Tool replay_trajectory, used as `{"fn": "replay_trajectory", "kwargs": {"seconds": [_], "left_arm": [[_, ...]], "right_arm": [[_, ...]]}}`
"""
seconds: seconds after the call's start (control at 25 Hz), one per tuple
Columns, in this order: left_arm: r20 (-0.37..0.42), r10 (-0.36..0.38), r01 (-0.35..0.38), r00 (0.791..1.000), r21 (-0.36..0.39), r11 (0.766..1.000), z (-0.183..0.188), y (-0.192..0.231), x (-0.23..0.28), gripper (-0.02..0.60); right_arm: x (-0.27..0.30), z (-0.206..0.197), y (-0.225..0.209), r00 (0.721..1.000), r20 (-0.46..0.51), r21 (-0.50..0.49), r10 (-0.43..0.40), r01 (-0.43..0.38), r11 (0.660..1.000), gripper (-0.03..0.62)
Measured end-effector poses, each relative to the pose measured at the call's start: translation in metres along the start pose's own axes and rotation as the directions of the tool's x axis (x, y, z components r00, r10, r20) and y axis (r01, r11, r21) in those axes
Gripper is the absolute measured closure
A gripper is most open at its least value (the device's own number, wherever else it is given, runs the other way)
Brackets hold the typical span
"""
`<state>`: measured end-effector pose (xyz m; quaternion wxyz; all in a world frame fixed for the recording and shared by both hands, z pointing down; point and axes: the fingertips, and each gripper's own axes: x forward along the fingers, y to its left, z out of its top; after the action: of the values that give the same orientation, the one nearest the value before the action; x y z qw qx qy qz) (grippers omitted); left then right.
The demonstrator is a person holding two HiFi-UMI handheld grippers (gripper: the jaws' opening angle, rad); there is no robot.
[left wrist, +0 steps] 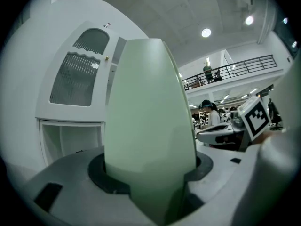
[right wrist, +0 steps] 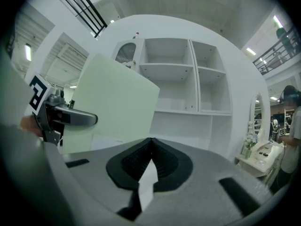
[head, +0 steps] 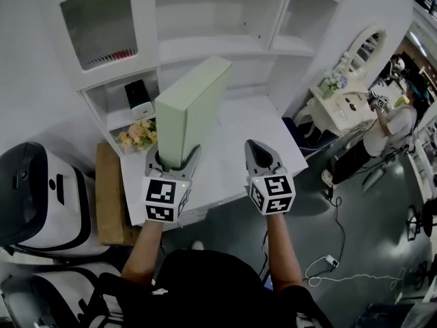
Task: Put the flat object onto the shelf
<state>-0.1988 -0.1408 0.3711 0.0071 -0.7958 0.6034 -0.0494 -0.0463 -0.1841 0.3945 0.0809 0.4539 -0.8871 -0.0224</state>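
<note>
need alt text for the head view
The left gripper clamps a pale green flat rectangular box, standing on edge, above a white table in front of a white shelf unit. The right gripper is beside it, jaws together and empty.

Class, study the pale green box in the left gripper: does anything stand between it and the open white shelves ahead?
Nothing visible does. The left gripper clamps the box upright, facing the shelves; the flowers sit in a side cubby, left of the path.

Showroom hall: white shelving (head: 212, 46), balcony (left wrist: 235, 68)
</note>
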Motion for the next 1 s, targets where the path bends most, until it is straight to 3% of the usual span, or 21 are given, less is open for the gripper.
{"fn": "replay_trajectory", "kwargs": {"seconds": [0.68,1.0], "left_arm": [[-0.010,-0.038,0.038,0.999,0.004,0.999,-0.012,0.011,0.024,0.307],[-0.004,-0.010,0.010,1.000,0.023,1.000,-0.007,0.002,0.029,0.306]], "right_arm": [[0.024,-0.013,-0.006,0.999,-0.030,-0.009,-0.025,0.024,1.000,0.595],[0.028,-0.015,-0.015,0.999,-0.031,-0.019,0.016,-0.017,1.000,0.595]]}}
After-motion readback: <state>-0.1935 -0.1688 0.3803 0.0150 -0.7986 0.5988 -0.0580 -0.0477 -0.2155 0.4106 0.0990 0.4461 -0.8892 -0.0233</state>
